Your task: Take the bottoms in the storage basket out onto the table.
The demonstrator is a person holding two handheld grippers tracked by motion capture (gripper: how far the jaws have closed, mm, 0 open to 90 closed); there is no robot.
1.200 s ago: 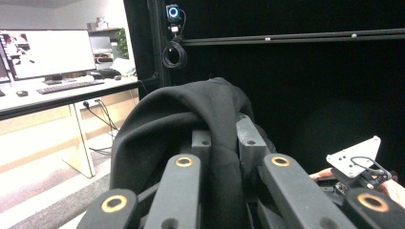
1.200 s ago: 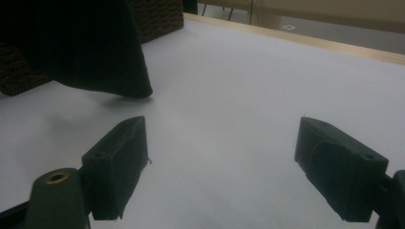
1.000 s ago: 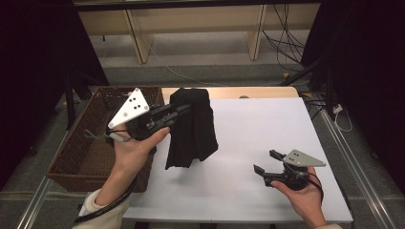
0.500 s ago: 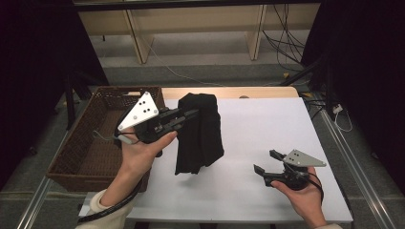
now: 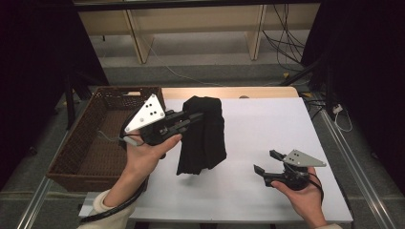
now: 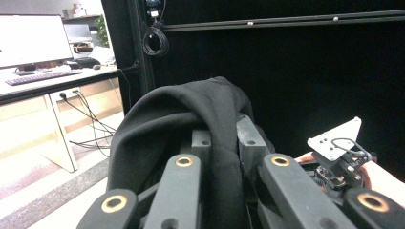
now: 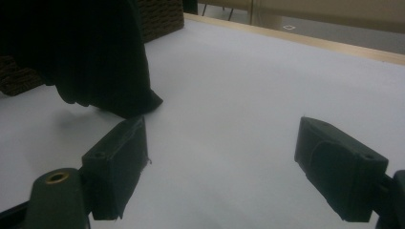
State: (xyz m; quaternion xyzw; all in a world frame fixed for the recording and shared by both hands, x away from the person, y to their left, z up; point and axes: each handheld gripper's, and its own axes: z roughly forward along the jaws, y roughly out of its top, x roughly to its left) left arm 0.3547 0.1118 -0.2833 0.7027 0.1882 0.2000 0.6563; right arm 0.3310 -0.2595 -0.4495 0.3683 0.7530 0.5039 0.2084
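Note:
A black cloth [image 5: 204, 136] hangs in the air over the white table [image 5: 267, 124], its lower end near the surface. My left gripper [image 5: 198, 116] is shut on the cloth's top, held level above the table's left part. In the left gripper view the cloth [image 6: 181, 119] drapes over and between the jaws. My right gripper [image 5: 264, 162] rests low at the table's front right, open, with nothing between its jaws. From the right gripper view, the cloth's hanging end [image 7: 95, 62] is ahead to the left, and the right gripper [image 7: 219, 167] stands wide over bare table.
A brown wicker basket [image 5: 76, 143] stands off the table's left edge, beside my left hand. Cables lie on the floor behind the table, by a wooden shelf frame [image 5: 191, 28]. A metal rail [image 5: 353, 157] runs along the right side.
My left gripper has carried the black cloth a little to the right, over the table. The right gripper has stayed where it was.

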